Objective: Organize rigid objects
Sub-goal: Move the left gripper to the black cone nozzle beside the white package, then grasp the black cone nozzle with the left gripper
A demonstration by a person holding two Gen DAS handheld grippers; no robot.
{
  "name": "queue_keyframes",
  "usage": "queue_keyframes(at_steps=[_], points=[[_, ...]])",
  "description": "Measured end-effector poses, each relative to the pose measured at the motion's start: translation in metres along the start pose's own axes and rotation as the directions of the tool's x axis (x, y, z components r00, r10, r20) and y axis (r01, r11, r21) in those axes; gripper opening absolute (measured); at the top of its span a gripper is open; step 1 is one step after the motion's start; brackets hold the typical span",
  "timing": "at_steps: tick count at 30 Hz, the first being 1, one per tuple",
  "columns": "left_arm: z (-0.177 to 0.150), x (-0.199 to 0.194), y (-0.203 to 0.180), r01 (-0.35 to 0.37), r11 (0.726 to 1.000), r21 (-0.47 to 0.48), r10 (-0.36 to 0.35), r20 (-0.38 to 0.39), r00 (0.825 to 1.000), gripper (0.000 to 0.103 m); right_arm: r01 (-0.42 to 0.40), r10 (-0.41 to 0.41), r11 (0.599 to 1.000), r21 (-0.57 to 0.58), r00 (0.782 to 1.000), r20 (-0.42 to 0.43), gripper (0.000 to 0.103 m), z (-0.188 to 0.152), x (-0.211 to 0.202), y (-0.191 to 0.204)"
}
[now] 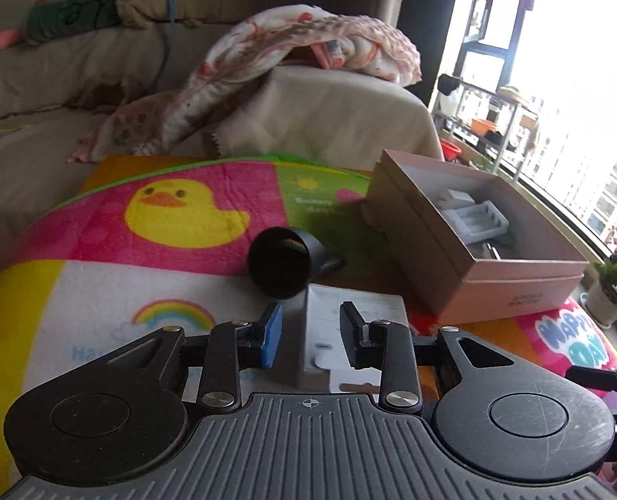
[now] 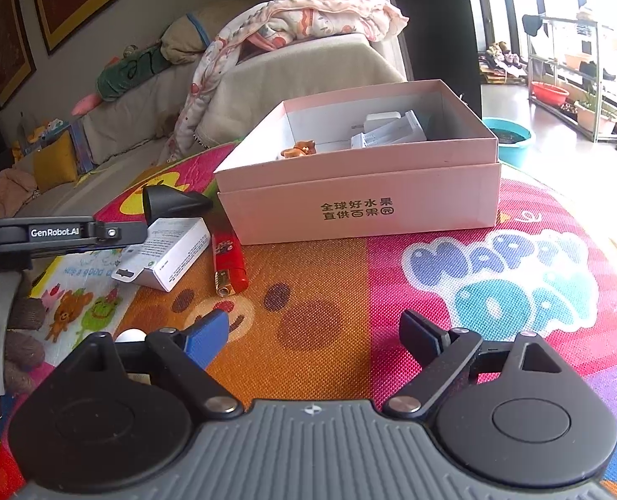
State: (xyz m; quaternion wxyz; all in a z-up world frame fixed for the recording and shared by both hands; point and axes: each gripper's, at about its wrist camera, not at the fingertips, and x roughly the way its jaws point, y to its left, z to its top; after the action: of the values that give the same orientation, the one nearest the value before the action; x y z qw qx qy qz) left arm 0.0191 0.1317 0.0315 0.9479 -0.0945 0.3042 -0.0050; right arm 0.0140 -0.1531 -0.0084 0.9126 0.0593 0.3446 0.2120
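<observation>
Left tongs (image 1: 310, 329) apart astride white carton (image 1: 350, 333) (untouched), right tongs (image 2: 314, 335) wide apart.

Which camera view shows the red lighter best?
The right wrist view. There the red lighter lies in full view on the mat, between the small white box and the pink box, metal end toward the camera. The left wrist view shows no lighter that I can tell; the white box and the left tongs fill that area.
</observation>
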Motion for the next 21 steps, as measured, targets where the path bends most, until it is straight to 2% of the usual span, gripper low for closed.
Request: queue_keyframes(at_steps=[4, 7, 8, 10, 11, 13, 16, 18, 21], points=[[0.022, -0.001, 0.02, 0.066, 0.993, -0.099, -0.059, 0.075, 0.995, 0.034, 0.003, -0.003, 1.0, -0.005, 1.0, -0.003, 0.09, 0.0, 0.0, 0.001], [0.054, 0.017, 0.03, 0.108, 0.984, -0.144, -0.091, 0.12, 0.989, 0.034, 0.008, -0.008, 1.0, -0.012, 1.0, -0.005, 0.091, 0.0, 0.001, 0.003], [0.067, 0.03, 0.033, 0.139, 0.979, -0.148, -0.125, 0.099, 0.987, 0.034, 0.009, -0.009, 1.0, -0.014, 1.0, -0.006, 0.091, 0.0, 0.001, 0.003], [0.086, 0.059, 0.036, 0.164, 0.975, -0.15, -0.165, 0.005, 0.986, 0.033, 0.011, -0.011, 1.0, -0.017, 1.0, -0.007, 0.091, 0.0, 0.002, 0.003], [0.091, 0.071, 0.037, 0.153, 0.979, -0.136, -0.16, -0.042, 0.986, 0.033, 0.012, -0.012, 1.0, -0.019, 1.0, -0.007, 0.091, 0.0, 0.002, 0.004], [0.091, 0.083, 0.033, 0.114, 0.992, -0.06, -0.119, -0.086, 0.989, 0.033, 0.011, -0.011, 1.0, -0.017, 1.0, -0.006, 0.091, 0.0, 0.001, 0.004], [0.075, 0.084, 0.024, 0.133, 0.99, 0.047, -0.125, -0.143, 0.982, 0.034, 0.007, -0.007, 1.0, -0.013, 1.0, -0.006, 0.091, -0.001, 0.001, 0.003], [0.06, 0.076, 0.021, 0.151, 0.985, 0.082, -0.139, -0.134, 0.981, 0.039, 0.005, -0.005, 1.0, -0.016, 1.0, -0.008, 0.092, 0.0, 0.002, 0.003], [0.044, 0.062, 0.017, 0.189, 0.976, 0.11, -0.175, -0.125, 0.977, 0.04, 0.005, -0.005, 1.0, -0.018, 1.0, -0.009, 0.093, -0.001, 0.002, 0.004]])
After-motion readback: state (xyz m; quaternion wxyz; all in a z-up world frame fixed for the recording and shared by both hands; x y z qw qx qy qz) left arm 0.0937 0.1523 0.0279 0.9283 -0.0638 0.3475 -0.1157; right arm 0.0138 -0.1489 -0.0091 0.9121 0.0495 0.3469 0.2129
